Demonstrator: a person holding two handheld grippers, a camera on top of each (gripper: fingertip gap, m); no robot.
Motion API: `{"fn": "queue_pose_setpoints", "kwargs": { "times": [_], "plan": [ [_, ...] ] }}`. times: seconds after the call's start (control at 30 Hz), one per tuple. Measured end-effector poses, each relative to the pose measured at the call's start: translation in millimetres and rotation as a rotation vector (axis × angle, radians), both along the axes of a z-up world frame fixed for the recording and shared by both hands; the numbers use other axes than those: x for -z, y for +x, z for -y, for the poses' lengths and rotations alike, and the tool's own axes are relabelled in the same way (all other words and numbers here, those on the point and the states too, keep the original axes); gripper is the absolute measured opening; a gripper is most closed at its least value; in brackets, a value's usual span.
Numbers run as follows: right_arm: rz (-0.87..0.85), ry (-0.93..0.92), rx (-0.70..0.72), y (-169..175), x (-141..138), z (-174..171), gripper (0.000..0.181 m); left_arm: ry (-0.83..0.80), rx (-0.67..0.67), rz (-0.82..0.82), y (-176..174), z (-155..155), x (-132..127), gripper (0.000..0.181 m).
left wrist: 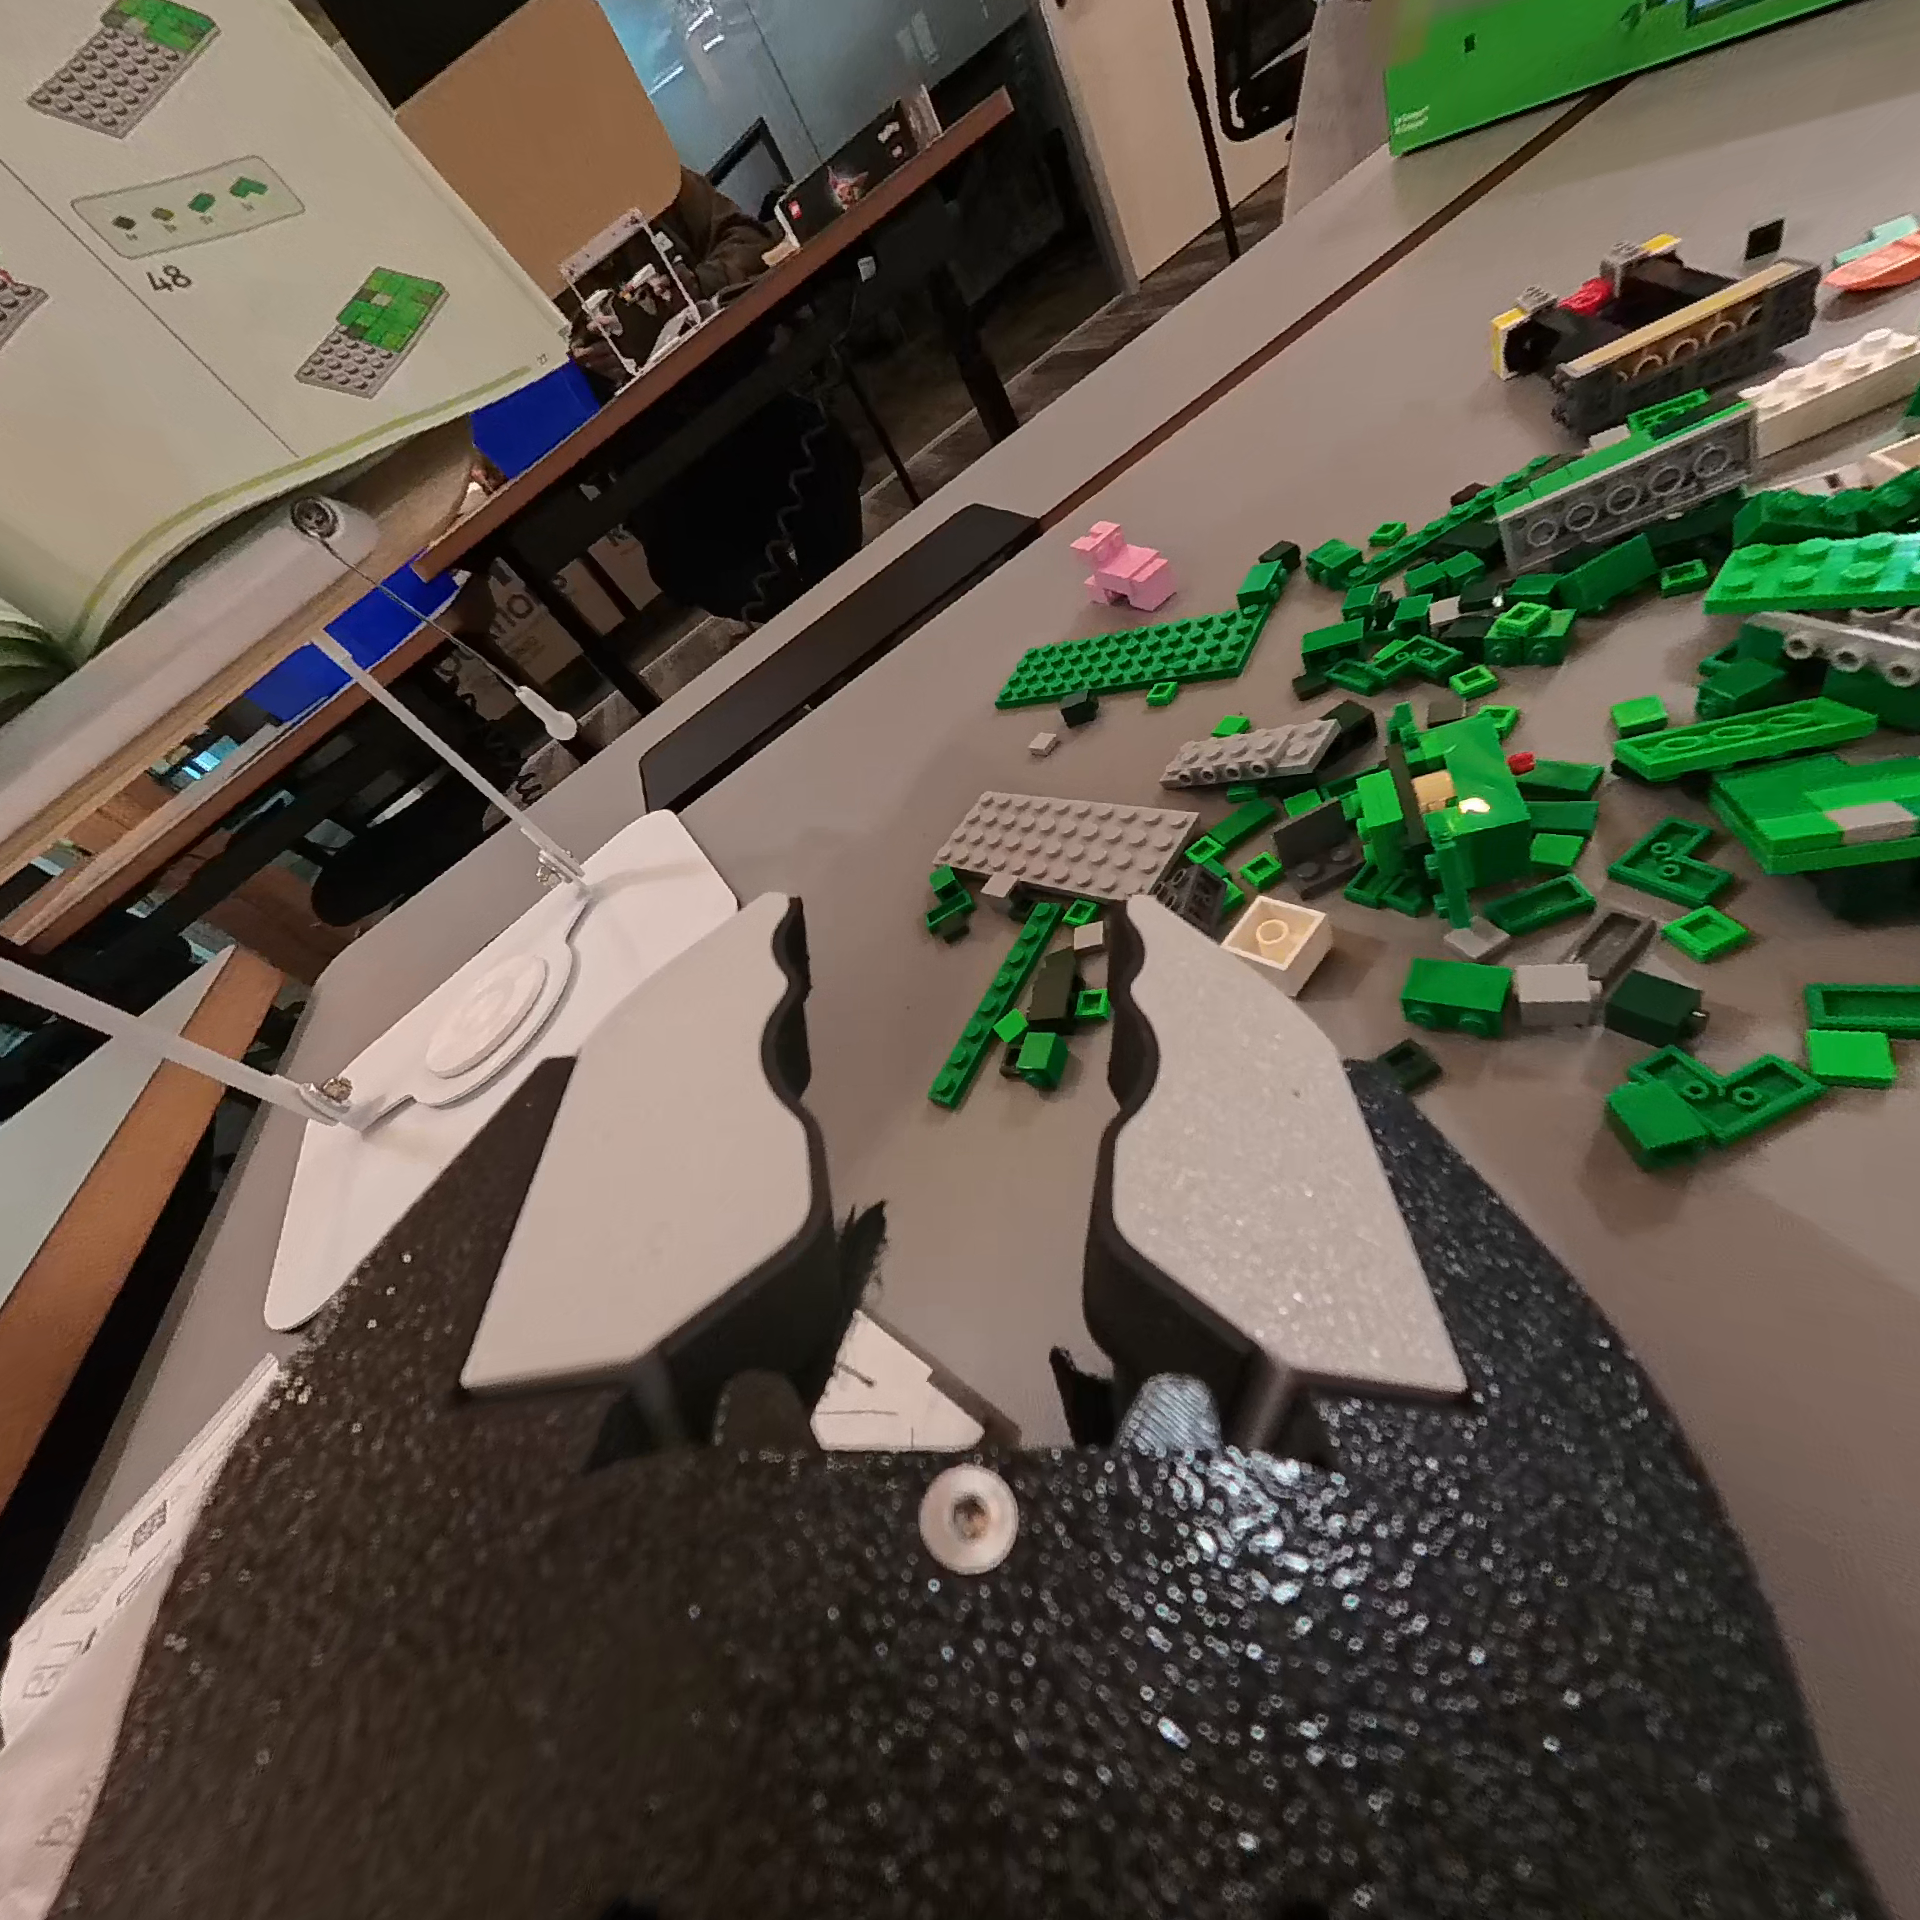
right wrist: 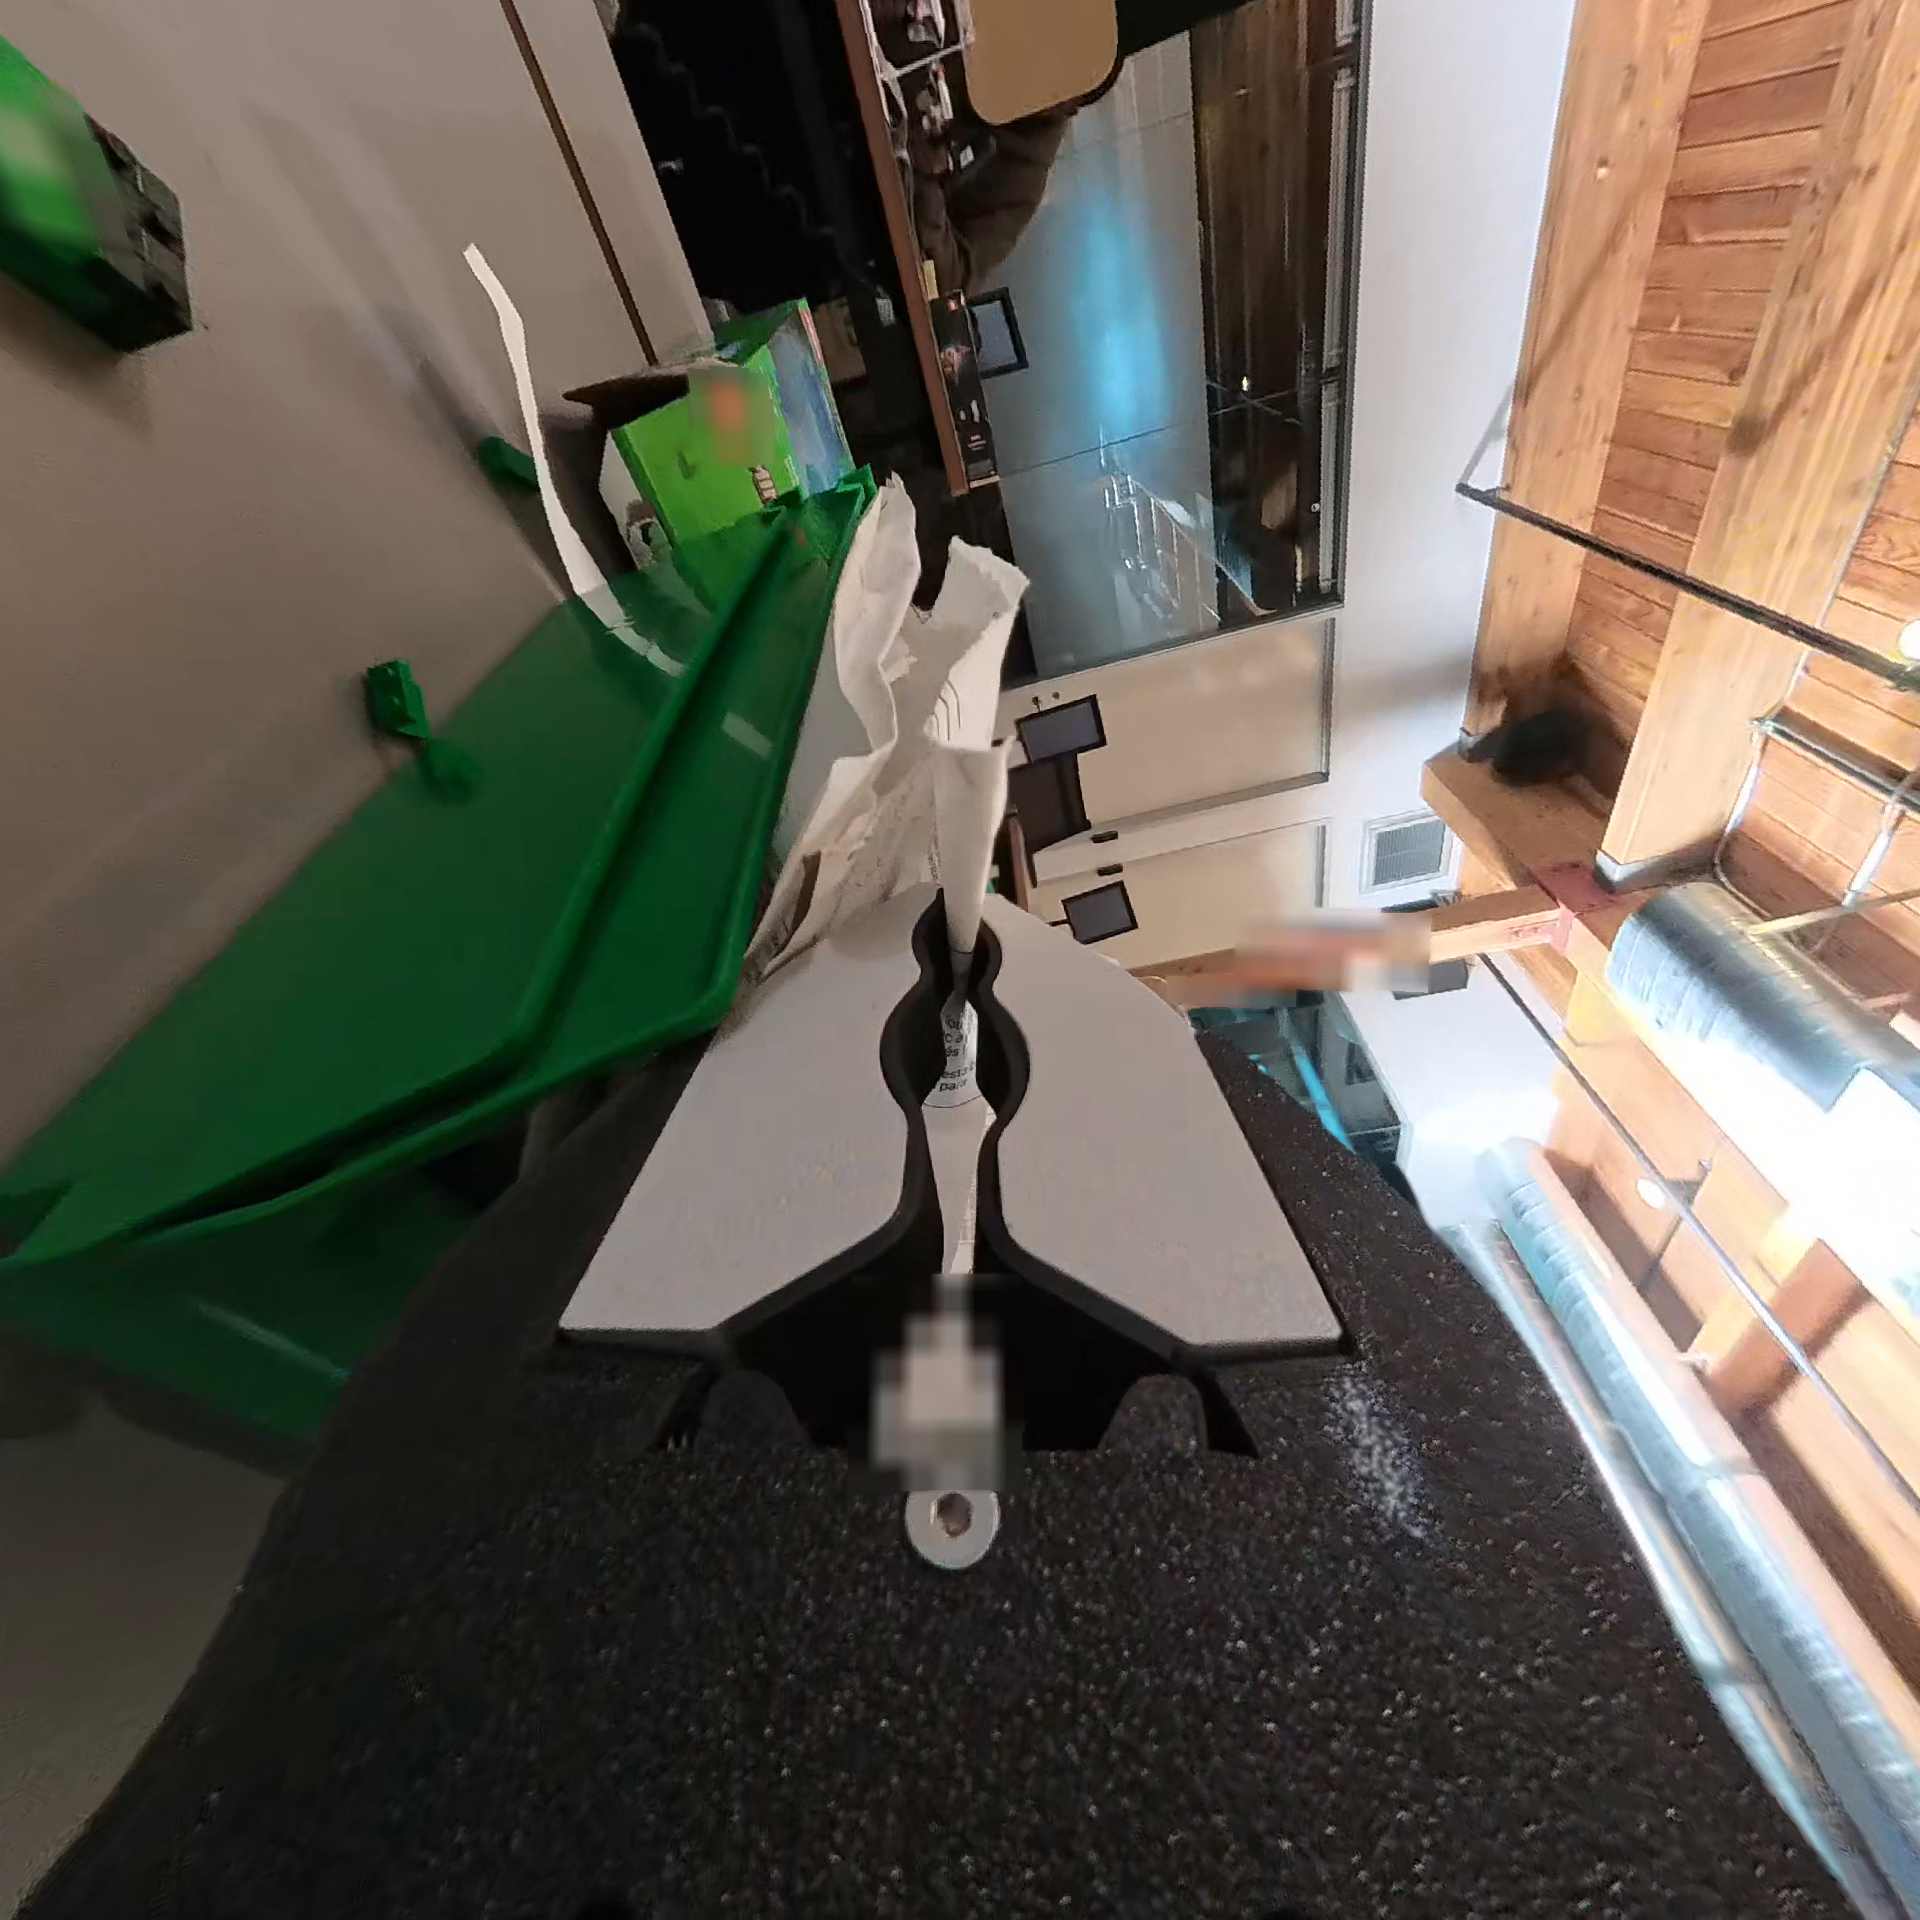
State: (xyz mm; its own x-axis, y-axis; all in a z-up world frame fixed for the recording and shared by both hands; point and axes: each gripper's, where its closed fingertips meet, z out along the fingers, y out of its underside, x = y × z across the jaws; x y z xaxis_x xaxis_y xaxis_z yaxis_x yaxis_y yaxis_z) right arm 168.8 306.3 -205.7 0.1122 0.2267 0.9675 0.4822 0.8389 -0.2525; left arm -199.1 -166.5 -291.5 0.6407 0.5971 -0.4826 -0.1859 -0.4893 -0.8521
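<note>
My left gripper (left wrist: 961,935) is open and empty, low over the grey table (left wrist: 831,790). Beyond its fingertips lie a long green strip plate (left wrist: 997,1003), a few small green and dark bricks (left wrist: 1049,1055), and behind them a grey studded plate (left wrist: 1070,842). A white brick (left wrist: 1278,935) lies just right of the right finger. My right gripper (right wrist: 961,945) is shut on a crumpled white printed paper bag (right wrist: 914,727), which runs between the pads and sticks out past the fingertips, beside a flat green box lid (right wrist: 468,883).
A heap of green bricks (left wrist: 1558,779), a green studded plate (left wrist: 1143,655) and a pink figure (left wrist: 1127,566) lie to the right. An open instruction booklet (left wrist: 208,260) stands on a white holder (left wrist: 468,1018) at the left. A green box (right wrist: 717,447) is behind the lid. My hands' fingertips stand some 60 cm from each other. Between my left fingertips and the white brick (left wrist: 1278,935) there is roughly 4 cm.
</note>
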Motion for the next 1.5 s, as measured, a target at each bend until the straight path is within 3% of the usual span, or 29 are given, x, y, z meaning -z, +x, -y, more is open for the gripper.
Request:
{"fn": "queue_pose_setpoints", "kwargs": {
  "times": [0.17,0.3,0.5,0.63,0.83,1.0,1.1,1.2,1.27,1.43,1.5],
  "plan": [
    [-0.132,-0.145,0.048,4.8,-11.3,-12.9,0.0,-0.001,-0.002,0.0,-0.3,0.3,0.2,0.055],
    [-0.342,-0.294,0.134,18.6,-39.8,-26.6,0.0,0.014,0.002,0.002,0.0,0.9,-1.5,0.055],
    [-0.6,-0.44,0.099,32.1,-84.6,-14.6,0.0,0.069,0.03,0.009,2.8,0.9,-7.7,0.056],
    [-0.627,-0.474,0.02,34.2,-115.6,16.8,0.0,0.119,0.061,0.029,5.7,0.4,-11.9,0.058],
    [-0.519,-0.511,-0.199,12.4,-149.6,106.8,0.0,0.2,0.144,0.09,16.1,-4.9,-18.9,0.064],
    [-0.282,-0.602,-0.46,-46.3,-133.8,197.6,0.0,0.263,0.238,0.086,36.1,-12.0,-47.0,0.091],
    [-0.129,-0.624,-0.622,-90.6,-110.0,247.2,0.0,0.315,0.452,0.092,79.2,-24.5,-78.0,0.105],
    [0.033,-0.623,-0.845,-126.6,-81.2,299.8,0.0,0.267,0.634,0.103,122.9,-31.7,-94.2,0.116],
    [0.106,-0.64,-0.99,-142.4,-66.8,329.2,0.0,0.241,0.692,0.097,140.5,-27.6,-101.1,0.115],
    [0.189,-0.667,-1.281,-164.4,-46.2,379.7,0.0,0.102,0.571,0.097,129.0,9.2,-92.0,0.108],
    [0.233,-0.7,-1.371,-169.6,-39.6,392.5,0.0,0.096,0.611,0.147,136.1,25.3,-87.2,0.077]
  ]
}}
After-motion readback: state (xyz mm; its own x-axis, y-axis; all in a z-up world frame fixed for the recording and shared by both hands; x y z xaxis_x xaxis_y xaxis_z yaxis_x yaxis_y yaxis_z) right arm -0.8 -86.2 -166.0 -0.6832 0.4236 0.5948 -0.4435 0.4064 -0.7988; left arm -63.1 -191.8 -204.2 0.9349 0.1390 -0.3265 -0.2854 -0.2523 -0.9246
